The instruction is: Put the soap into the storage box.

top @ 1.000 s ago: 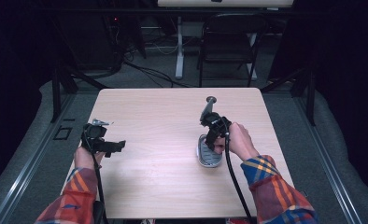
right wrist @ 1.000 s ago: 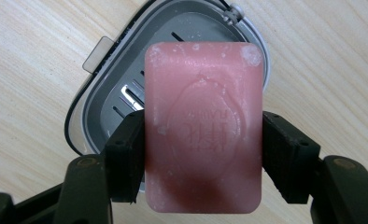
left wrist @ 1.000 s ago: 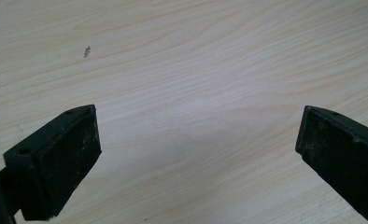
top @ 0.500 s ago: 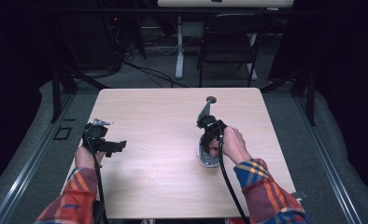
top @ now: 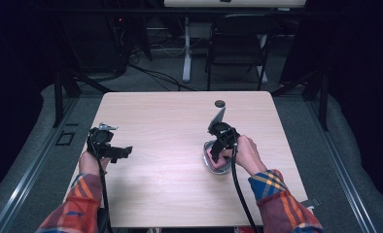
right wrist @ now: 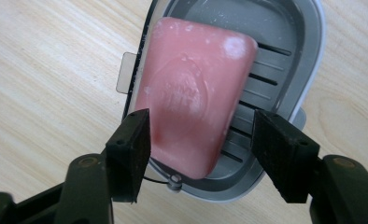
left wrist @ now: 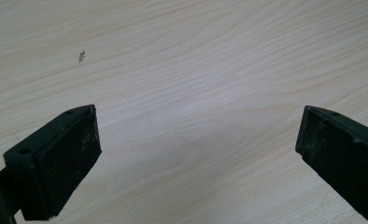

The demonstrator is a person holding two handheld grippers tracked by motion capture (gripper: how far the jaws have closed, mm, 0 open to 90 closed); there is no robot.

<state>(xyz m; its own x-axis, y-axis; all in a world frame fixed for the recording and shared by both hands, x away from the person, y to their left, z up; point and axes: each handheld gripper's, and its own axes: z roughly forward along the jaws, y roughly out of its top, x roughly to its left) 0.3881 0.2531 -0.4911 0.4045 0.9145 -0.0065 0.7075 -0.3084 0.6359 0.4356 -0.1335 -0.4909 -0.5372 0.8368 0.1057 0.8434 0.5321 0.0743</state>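
A pink bar of soap [right wrist: 191,98] lies tilted in a grey soap dish [right wrist: 285,56] on the wooden table. My right gripper [right wrist: 203,133] is open and straddles the near end of the bar. Its left pad [right wrist: 138,144] is right at the soap's edge, while the right pad [right wrist: 278,149] stands a little off it. In the high view the right gripper [top: 217,148] points down onto the dish [top: 217,168] at the table's right middle. My left gripper [top: 119,153] hangs open over bare wood near the left edge, and its jaws [left wrist: 196,144] are spread wide with nothing between them.
A small dark round hole [top: 220,103] sits in the table top [top: 165,121] behind the dish. A tiny scuff [left wrist: 81,56] marks the wood ahead of the left gripper. A black chair [top: 238,43] and cables stand on the floor beyond the far edge.
The right gripper has come down and toward the person, so its jaws now sit around the soap in the dish. The left gripper has stayed put.
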